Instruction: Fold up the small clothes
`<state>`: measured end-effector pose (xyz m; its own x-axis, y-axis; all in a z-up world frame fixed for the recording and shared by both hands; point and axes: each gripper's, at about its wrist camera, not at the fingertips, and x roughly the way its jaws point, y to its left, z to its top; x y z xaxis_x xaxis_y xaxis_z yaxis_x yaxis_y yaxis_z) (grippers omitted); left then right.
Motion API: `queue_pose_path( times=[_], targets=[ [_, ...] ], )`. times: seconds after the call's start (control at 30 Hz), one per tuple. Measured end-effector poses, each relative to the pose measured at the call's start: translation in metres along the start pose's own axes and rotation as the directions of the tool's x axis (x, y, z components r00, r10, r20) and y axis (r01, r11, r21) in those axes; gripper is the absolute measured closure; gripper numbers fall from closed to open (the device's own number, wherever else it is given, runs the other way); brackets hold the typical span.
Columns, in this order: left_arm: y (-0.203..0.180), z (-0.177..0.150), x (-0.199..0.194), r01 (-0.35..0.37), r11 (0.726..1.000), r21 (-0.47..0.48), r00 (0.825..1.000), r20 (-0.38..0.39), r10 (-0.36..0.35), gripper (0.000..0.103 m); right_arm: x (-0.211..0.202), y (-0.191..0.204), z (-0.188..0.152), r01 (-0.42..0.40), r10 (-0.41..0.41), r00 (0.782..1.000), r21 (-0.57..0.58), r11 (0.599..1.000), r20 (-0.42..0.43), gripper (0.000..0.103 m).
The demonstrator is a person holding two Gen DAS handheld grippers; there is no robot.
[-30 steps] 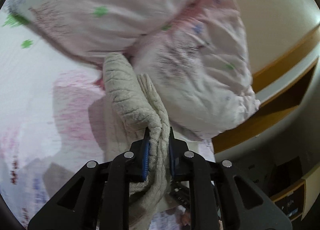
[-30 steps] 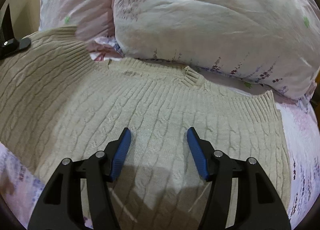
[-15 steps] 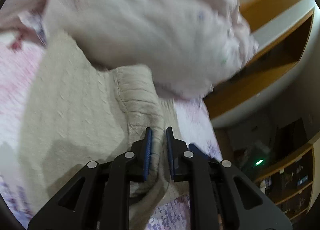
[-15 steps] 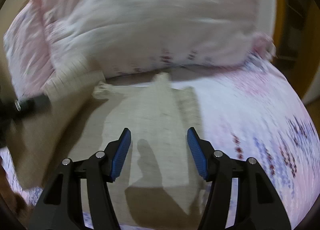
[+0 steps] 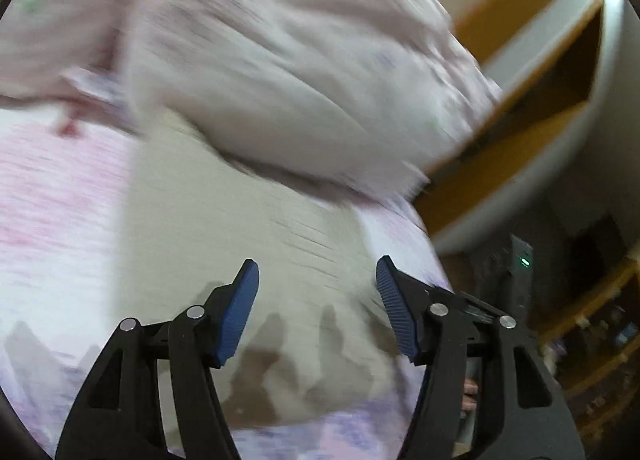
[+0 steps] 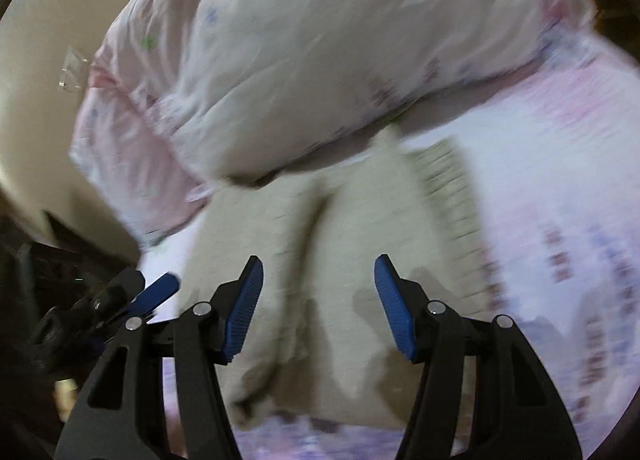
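We are opening our left gripper (image 5: 316, 300) above the beige sweater (image 5: 224, 236), nothing pinched, holding our right gripper (image 6: 318, 300) spread over it, sweater lying folded on the bedsheet (image 6: 560, 187), against the pillow (image 6: 320, 59).

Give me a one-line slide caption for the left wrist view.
Left tongs opening, nothing between them, over a folded beige knit sweater lying on a pink floral bedsheet below a pillow.

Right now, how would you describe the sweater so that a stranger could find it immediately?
Look at the bed sheet with its pink print, then just below the big floral pillow. The beige knitted sweater lies there folded into a narrow strip, the only plain, ribbed fabric among printed ones.
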<state>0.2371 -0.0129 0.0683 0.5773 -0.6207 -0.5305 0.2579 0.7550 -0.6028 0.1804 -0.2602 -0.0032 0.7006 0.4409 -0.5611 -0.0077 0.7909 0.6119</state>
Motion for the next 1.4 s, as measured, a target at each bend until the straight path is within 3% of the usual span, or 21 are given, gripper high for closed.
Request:
queue_pose_path(
  times=[0.1, 0.2, 0.5, 0.57, 0.7, 0.8, 0.9, 1.03, 1.13, 1.33, 1.4],
  targets=[
    [0.039, 0.005, -0.01, -0.092, 0.992, -0.085, 0.996, 0.004, 0.093, 0.042, 0.022, 0.006, -0.001, -0.045, 0.047, 0.997, 0.026, 0.999, -0.068, 0.053],
    [0.064, 0.0, -0.004, -0.153, 0.978, -0.143, 0.988, -0.049, 0.147, 0.041, 0.041, 0.008, -0.003, -0.053, 0.058, 0.992, 0.046, 0.998, -0.116, 0.055],
    [0.079, -0.01, 0.023, -0.076, 0.975, -0.207, 0.989, -0.142, 0.047, 0.041, 0.062, 0.01, -0.005, -0.076, 0.084, 0.985, 0.062, 0.995, -0.153, 0.065],
    [0.081, -0.015, 0.02, -0.073, 0.975, -0.21, 0.988, -0.149, 0.042, 0.041, 0.068, 0.01, -0.002, -0.074, 0.084, 0.986, 0.075, 0.994, -0.144, 0.068],
    [0.082, -0.017, 0.021, -0.061, 0.971, -0.231, 0.987, -0.156, 0.025, 0.041, 0.073, 0.015, 0.003, -0.043, 0.048, 0.992, 0.05, 0.998, -0.113, 0.085],
    [0.082, -0.016, 0.016, -0.052, 0.969, -0.242, 0.988, -0.155, 0.014, 0.037, 0.056, 0.035, 0.004, 0.022, -0.024, 0.999, -0.087, 0.996, -0.027, 0.087],
    [0.081, -0.016, 0.011, -0.039, 0.969, -0.245, 0.989, -0.149, 0.002, 0.036, 0.031, 0.055, 0.006, 0.109, -0.095, 0.992, -0.205, 0.973, 0.078, 0.087],
    [0.074, -0.02, 0.011, -0.025, 0.972, -0.235, 0.987, -0.16, -0.013, 0.036, 0.004, 0.065, 0.008, 0.263, -0.213, 0.958, -0.301, 0.916, 0.19, 0.088],
    [0.064, -0.021, 0.016, -0.012, 0.976, -0.219, 0.984, -0.175, -0.027, 0.036, -0.009, 0.056, 0.007, 0.374, -0.304, 0.92, -0.323, 0.869, 0.246, 0.088],
    [0.041, -0.028, 0.028, -0.014, 0.987, -0.159, 0.977, -0.214, -0.02, 0.036, -0.009, 0.024, -0.006, 0.571, -0.495, 0.819, -0.331, 0.751, 0.289, 0.088],
    [0.039, -0.031, 0.03, -0.014, 0.988, -0.152, 0.974, -0.224, -0.02, 0.036, -0.007, 0.015, -0.01, 0.573, -0.504, 0.818, -0.332, 0.749, 0.276, 0.088]
  ],
)
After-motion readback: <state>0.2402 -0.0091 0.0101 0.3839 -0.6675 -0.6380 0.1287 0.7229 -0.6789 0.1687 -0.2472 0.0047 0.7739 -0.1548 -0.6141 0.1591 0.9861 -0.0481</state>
